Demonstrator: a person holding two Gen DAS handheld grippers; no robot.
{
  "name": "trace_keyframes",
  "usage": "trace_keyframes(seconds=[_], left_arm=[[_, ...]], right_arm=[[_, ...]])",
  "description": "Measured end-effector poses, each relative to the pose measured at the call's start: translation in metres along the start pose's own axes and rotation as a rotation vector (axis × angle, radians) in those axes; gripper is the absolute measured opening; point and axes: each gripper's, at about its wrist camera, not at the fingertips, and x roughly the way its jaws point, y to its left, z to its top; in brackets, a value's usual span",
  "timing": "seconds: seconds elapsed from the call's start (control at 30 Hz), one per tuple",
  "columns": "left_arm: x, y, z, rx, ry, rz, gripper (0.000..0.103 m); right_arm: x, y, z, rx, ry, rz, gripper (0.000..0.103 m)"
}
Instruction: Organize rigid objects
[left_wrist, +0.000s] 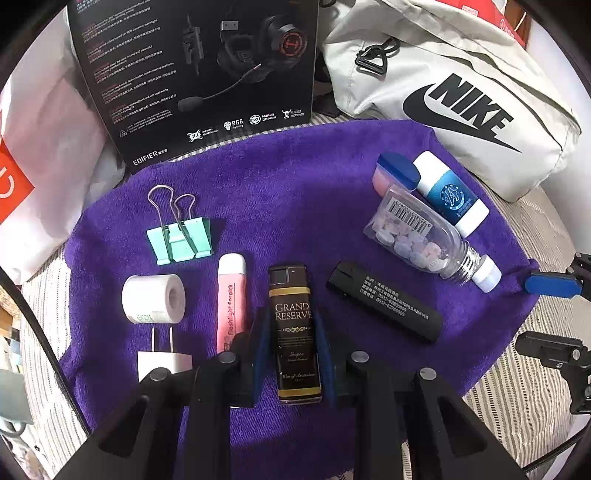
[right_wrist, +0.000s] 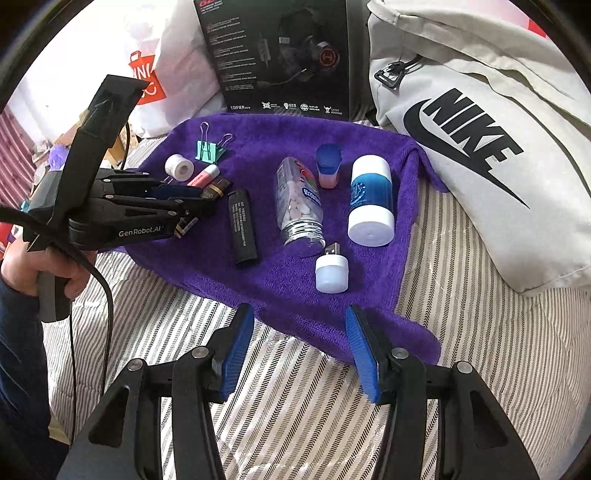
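The left gripper (left_wrist: 293, 354) has its blue ribbed fingers (left_wrist: 263, 354) clenched on the glossy black-and-gold rectangular lighter (left_wrist: 294, 332), which lies at the near middle of the fuzzy purple towel (left_wrist: 295, 192). Just beside the lighter lie a pink plastic tube (left_wrist: 232, 299) and a matte black bar (left_wrist: 384, 301). The right gripper (right_wrist: 300, 350) hangs released, holding nothing, over the towel's near edge and the striped bedsheet (right_wrist: 461, 332), with open room around it.

Assorted small items (right_wrist: 299, 199) on purple towel (right_wrist: 295, 280)
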Motion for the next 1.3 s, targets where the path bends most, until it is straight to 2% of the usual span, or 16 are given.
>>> trace_keyframes(seconds=[0.1,0.33,0.63,0.83,1.1,1.3], left_arm=[[-0.001,-0.001,-0.002,-0.004,0.002,0.001,0.025],[-0.007,-0.007,-0.010,-0.002,0.011,0.011,0.037],[-0.013,-0.010,-0.018,-0.013,0.026,0.024,0.037],[-0.018,-0.010,-0.021,-0.042,0.026,0.023,0.037],[-0.029,-0.009,-0.029,-0.056,0.019,0.041,0.042],[-0.036,-0.007,-0.033,-0.074,0.016,0.055,0.049]], right_arm=[[0.002,-0.001,0.000,0.010,-0.005,0.005,0.054],[0.004,-0.004,0.000,0.018,-0.014,0.016,0.055],[0.003,-0.002,-0.002,0.026,-0.030,0.004,0.055],[0.004,0.000,-0.002,0.024,-0.036,0.006,0.060],[0.008,0.004,-0.002,-0.008,-0.035,-0.023,0.063],[0.010,0.005,0.000,0.001,-0.029,-0.034,0.064]])
